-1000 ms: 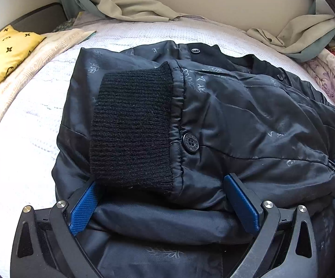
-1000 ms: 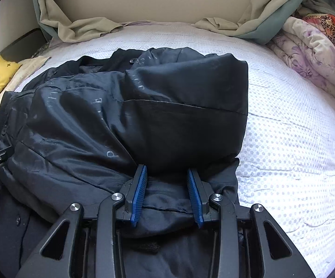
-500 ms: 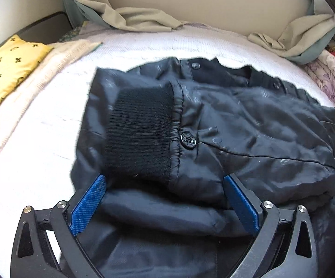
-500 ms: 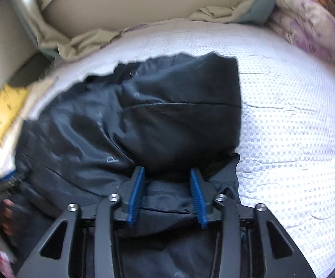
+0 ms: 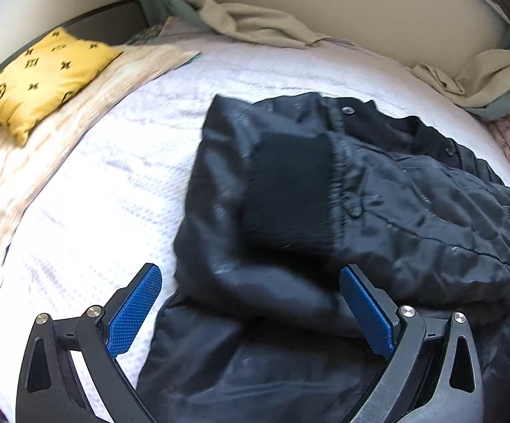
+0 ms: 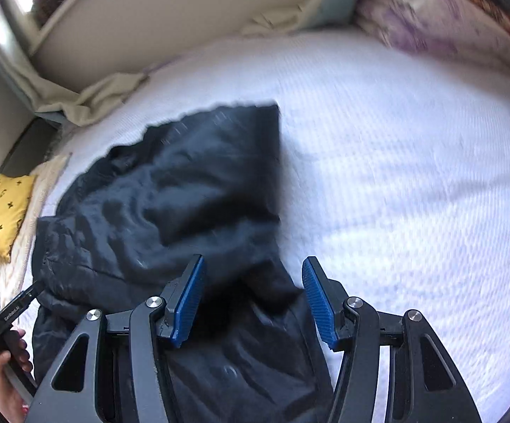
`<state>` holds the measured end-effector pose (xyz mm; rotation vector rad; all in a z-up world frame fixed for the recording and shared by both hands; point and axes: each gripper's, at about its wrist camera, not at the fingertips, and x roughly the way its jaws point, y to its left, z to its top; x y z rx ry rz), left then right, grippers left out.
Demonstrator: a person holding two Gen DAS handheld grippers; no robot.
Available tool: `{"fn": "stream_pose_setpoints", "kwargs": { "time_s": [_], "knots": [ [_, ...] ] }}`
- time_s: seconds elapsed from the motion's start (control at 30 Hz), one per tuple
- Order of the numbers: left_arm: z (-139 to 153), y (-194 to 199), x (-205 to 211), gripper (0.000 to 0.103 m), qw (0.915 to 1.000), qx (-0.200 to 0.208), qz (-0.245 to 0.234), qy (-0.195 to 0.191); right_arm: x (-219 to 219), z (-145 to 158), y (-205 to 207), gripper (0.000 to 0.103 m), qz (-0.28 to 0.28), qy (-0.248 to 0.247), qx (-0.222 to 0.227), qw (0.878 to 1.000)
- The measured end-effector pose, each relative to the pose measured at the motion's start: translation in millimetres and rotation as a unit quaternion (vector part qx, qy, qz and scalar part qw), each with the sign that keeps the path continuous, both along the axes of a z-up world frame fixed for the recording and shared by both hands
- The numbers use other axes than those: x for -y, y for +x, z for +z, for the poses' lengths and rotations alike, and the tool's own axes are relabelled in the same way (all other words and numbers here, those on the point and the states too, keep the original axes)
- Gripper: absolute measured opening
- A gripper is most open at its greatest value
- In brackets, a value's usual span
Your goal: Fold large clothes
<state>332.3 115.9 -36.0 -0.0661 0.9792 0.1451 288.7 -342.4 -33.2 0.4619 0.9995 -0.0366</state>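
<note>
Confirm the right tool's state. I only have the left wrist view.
Observer: The right tool is open. Jacket fabric lies inside the opening, unclamped.
Operator: What's on the bed to the right of the jacket?
Observer: White bedcover, running to a floral quilt at the far edge.
Operator: Is the left tool visible from there?
Observer: Only its edge, at lower left, gripped by a hand beside the jacket.

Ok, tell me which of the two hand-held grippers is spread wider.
The left hand-held gripper: its blue pads stand far apart, straddling the black jacket. The right hand-held gripper shows a narrower gap.
</note>
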Motion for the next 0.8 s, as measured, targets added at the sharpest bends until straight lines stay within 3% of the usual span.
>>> {"fn": "stream_pose_setpoints", "kwargs": {
  "time_s": [0.13,0.27,0.4,0.57,0.63,0.73,0.8],
  "knots": [
    [2,-10,-7,0.103,1.0000,0.002,0.003,0.001,-1,-14,-11,0.054,-0.006,0.022,-0.040,0.999],
    [-5,-17,-9,0.103,0.9998,-0.014,-0.006,0.010,-14,-17,-19,0.054,0.016,-0.013,-0.045,0.999],
    [1,-25,-18,0.103,0.9998,-0.013,-0.017,-0.001,-16,-24,-26,0.055,0.025,-0.015,-0.060,0.998],
    [11,-41,-48,0.103,0.9943,-0.023,-0.033,-0.099,1,-26,-37,0.065,0.045,0.060,-0.077,0.994],
    [12,-47,-63,0.103,0.9870,-0.033,-0.029,-0.155,10,-30,-41,0.065,0.048,0.095,-0.086,0.991],
    [7,-57,-83,0.102,0.9682,-0.063,-0.024,-0.241,22,-38,-52,0.066,0.047,0.150,-0.104,0.982],
    [3,-69,-94,0.102,0.9625,-0.069,-0.018,-0.262,31,-47,-61,0.066,0.041,0.196,-0.125,0.972]
  ]
}}
